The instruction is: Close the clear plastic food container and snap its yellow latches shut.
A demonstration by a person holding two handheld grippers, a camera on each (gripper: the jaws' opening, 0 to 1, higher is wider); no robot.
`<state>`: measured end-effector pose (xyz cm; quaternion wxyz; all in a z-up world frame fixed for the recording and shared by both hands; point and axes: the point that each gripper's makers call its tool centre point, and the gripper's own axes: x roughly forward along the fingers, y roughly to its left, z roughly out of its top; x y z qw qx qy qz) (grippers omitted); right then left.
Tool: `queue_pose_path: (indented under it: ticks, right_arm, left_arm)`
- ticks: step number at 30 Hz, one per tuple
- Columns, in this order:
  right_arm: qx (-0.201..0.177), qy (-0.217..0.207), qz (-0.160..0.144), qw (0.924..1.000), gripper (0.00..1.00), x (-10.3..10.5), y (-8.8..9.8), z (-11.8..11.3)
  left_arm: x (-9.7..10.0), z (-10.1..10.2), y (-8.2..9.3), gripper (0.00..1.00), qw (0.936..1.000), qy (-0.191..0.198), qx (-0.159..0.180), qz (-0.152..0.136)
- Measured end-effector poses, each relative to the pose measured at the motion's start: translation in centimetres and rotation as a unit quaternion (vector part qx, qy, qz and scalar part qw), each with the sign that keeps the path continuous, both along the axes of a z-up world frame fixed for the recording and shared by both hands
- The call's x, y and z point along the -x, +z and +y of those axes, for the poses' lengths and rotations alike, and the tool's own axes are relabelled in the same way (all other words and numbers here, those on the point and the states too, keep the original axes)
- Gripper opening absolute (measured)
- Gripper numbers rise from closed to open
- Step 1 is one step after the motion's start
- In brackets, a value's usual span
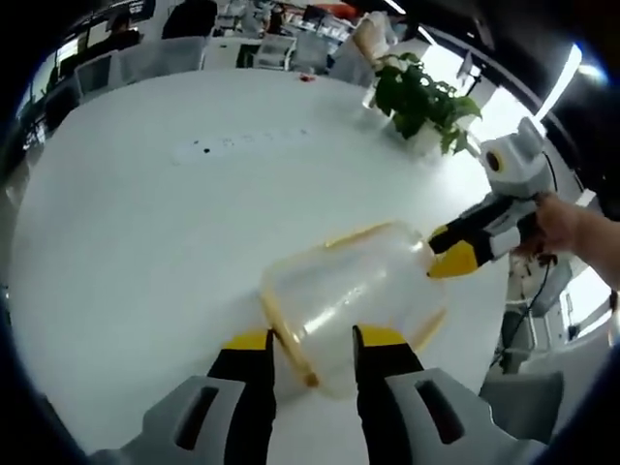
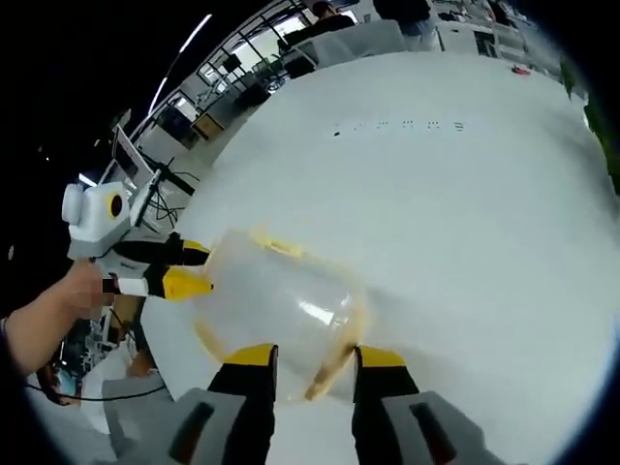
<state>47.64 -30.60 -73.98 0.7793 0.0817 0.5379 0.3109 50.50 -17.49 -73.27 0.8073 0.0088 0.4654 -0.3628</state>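
Note:
The clear plastic container (image 1: 354,286) with its yellow rim and latches lies on the white table (image 1: 145,242), blurred. My left gripper (image 1: 315,339) stands open, its yellow-tipped jaws on either side of the container's near end, where a yellow latch (image 1: 291,344) runs between them. My right gripper (image 1: 444,254) comes in from the right, tips at the container's far end. In the right gripper view the container (image 2: 281,300) lies just ahead of my open right gripper (image 2: 317,356), its yellow edge between the jaws. The left gripper (image 2: 199,269) touches its opposite end.
A potted green plant (image 1: 426,102) stands at the table's far right. A row of small dark marks (image 1: 242,143) crosses the tabletop. Chairs and desks lie beyond the table's far edge. A hand (image 1: 572,228) holds the right gripper; the table's edge runs close by it.

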Motion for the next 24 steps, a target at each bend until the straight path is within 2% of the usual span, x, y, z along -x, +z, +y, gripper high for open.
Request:
queue_pose_path:
  ticks: [4,5,7,8,10,11,12,13,16,18,20,23,24]
  right_arm:
    - [0.042,0.045,0.006,0.9981,0.38,0.0,-0.3,-0.7]
    - [0.049,0.059,-0.003,0.9971,0.38,-0.1,-0.2,-0.8]
    - [0.064,0.079,-0.018,0.9947,0.36,-0.3,0.2,-1.2]
    - [0.075,0.088,-0.025,0.9929,0.37,-0.4,0.4,-1.4]
    - [0.087,0.117,-0.030,0.9889,0.38,-0.3,0.6,-1.6]
    - [0.080,0.130,-0.027,0.9880,0.39,-0.1,0.8,-1.4]
    - [0.064,0.136,-0.023,0.9884,0.40,0.1,1.3,-0.8]
    - [0.064,0.134,-0.026,0.9886,0.41,-0.1,1.5,-0.8]
    - [0.084,0.161,-0.040,0.9825,0.39,-0.4,1.5,-1.1]
    - [0.097,0.179,-0.031,0.9786,0.39,-0.1,1.2,-1.3]
    - [0.103,0.192,-0.041,0.9750,0.39,-0.4,1.4,-1.2]
    - [0.111,0.209,-0.046,0.9705,0.37,-0.6,1.6,-1.1]
    - [0.115,0.216,-0.047,0.9686,0.37,-0.6,1.7,-1.1]
  left_arm:
    - [-0.2,0.2,0.0,0.33,1.0000,-0.005,-0.002,0.008]
    - [-0.3,0.4,-0.1,0.35,0.9999,-0.007,-0.008,0.008]
    - [-0.4,0.9,-0.2,0.38,0.9997,-0.016,-0.021,0.003]
    - [-0.4,1.3,0.0,0.39,0.9985,-0.037,-0.040,-0.012]
    - [-0.5,1.7,0.4,0.35,0.9958,-0.061,-0.061,-0.029]
    - [-0.5,1.9,0.4,0.34,0.9956,-0.061,-0.066,-0.027]
    - [-0.4,2.0,0.6,0.33,0.9941,-0.074,-0.074,-0.029]
    - [-0.5,2.1,0.7,0.33,0.9928,-0.081,-0.081,-0.035]
    - [-0.7,2.5,1.0,0.30,0.9857,-0.118,-0.106,-0.056]
    - [-0.6,2.6,1.1,0.31,0.9847,-0.125,-0.108,-0.055]
    - [-0.6,2.7,1.3,0.32,0.9828,-0.136,-0.111,-0.056]
    - [-0.4,2.8,1.3,0.33,0.9756,-0.169,-0.127,-0.060]
    - [-0.2,2.9,1.2,0.33,0.9714,-0.183,-0.139,-0.060]
